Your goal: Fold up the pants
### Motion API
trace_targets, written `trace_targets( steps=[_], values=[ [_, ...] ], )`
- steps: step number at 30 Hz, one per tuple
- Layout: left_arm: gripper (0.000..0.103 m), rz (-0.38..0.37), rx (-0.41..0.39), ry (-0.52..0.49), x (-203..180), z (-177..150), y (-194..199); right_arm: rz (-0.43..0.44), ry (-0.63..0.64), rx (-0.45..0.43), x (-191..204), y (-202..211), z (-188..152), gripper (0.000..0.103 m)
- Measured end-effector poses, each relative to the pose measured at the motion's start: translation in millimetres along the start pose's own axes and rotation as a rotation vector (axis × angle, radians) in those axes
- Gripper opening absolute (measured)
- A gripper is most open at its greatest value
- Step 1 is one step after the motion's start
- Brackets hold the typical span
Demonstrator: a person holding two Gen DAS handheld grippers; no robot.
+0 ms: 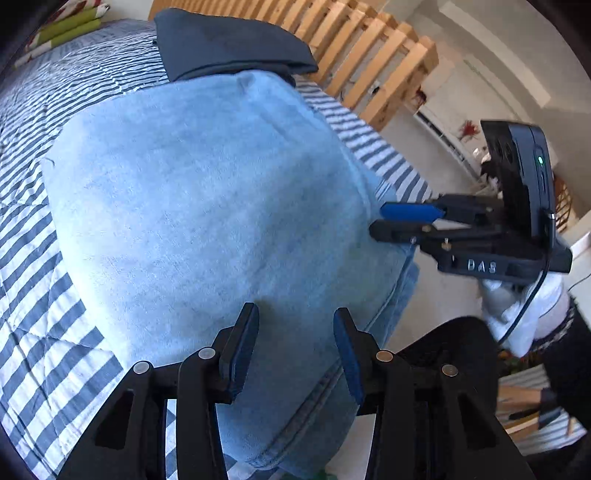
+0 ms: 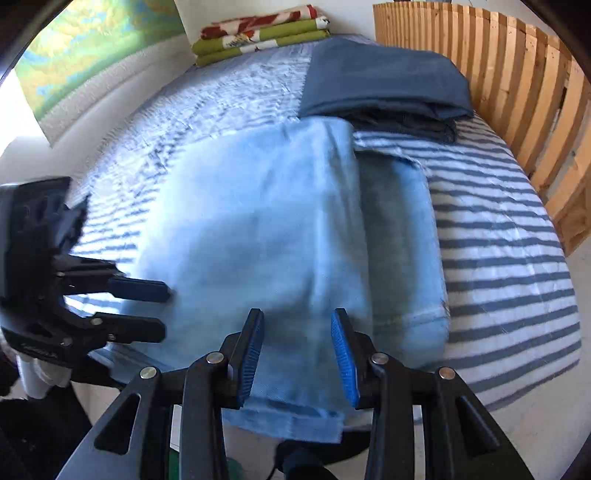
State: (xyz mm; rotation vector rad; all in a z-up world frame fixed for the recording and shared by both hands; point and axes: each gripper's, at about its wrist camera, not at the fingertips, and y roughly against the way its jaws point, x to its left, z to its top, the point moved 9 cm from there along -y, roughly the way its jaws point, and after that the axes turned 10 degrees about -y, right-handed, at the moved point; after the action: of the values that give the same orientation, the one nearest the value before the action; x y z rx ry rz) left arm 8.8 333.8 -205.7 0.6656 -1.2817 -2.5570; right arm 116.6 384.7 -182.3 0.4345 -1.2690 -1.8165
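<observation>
1. Striped blue and white bedding [image 2: 498, 236] covers a bed, with a wooden slat rail [image 2: 517, 74] at its far right side and a colourful map-like picture [image 2: 92, 48] on the wall to the left.
2. Light blue pants [image 2: 258, 229] lie folded on the bedding, near the front edge; one end hangs a little over that edge.
3. Behind the pants is a folded dark blue cloth [image 2: 380, 81], touching their far end. Folded green and red fabrics [image 2: 258, 33] lie at the far end of the bed.
4. The left gripper [image 1: 295, 347] hovers over the near part of the pants. Its jaws stand partly apart with nothing pinched between them.
5. The right gripper [image 2: 297, 354] is over the overhanging end of the pants, jaws also partly apart; no cloth is pinched between its pads.
6. Both wrist views are somewhat blurred.
</observation>
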Motion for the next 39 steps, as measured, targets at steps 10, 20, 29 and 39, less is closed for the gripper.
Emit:
trace_targets(
  steps=[10,20,29,39],
  values=[
    [0.046,-0.002,-0.061,0.114,18,-15,43,0.029,-0.184,-0.091,-42,47,-10,0.036],
    [0.075,0.067,-0.133,0.4,98,-26,81,0.025,-0.178,-0.093,-39,27,35,0.063],
    [0.075,0.045,-0.087,0.432,103,-23,48,-0.014,-0.047,0.005,-10,-21,46,0.063],
    [0.075,0.053,-0.135,0.363,82,7,38,0.031,-0.114,-0.056,-2,18,52,0.004]
  ],
)
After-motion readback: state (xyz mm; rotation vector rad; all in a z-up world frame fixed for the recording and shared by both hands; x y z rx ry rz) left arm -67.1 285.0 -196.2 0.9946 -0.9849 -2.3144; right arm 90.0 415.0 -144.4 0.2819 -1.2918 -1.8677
